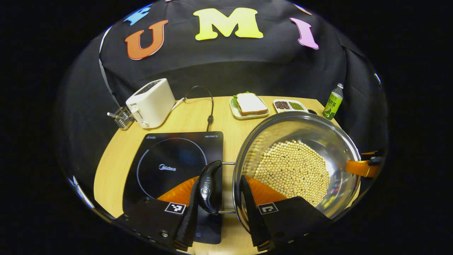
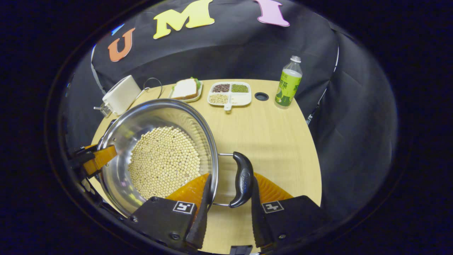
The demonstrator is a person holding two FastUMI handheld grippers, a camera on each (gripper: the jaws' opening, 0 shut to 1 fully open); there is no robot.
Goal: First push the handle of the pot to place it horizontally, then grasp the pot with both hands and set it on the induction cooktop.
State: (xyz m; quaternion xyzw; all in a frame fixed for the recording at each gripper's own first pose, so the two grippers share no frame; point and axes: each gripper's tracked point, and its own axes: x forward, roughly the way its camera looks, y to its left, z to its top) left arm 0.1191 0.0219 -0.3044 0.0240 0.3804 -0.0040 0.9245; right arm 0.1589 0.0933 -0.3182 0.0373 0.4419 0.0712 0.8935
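Wooden table (image 2: pixel 269 134), each tool straddling a pot (image 1: pixel 318 141) handle.

Left gripper view: camera rides above the left claw (image 1: pixel 219 209), close over the pot (image 1: pixel 297 166), at its left handle (image 1: pixel 209 186), looking down and forward across the desk (image 1: pixel 191 118) toward the far cloth wall.

Right gripper view: camera rides above the right claw (image 2: pixel 228 209), equally close, at the pot's right handle (image 2: pixel 242 179), facing likewise.

Shared: pot, toaster (image 1: pixel 151 102), sandwich plate (image 1: pixel 249 106), bottle (image 1: pixel 332 102).
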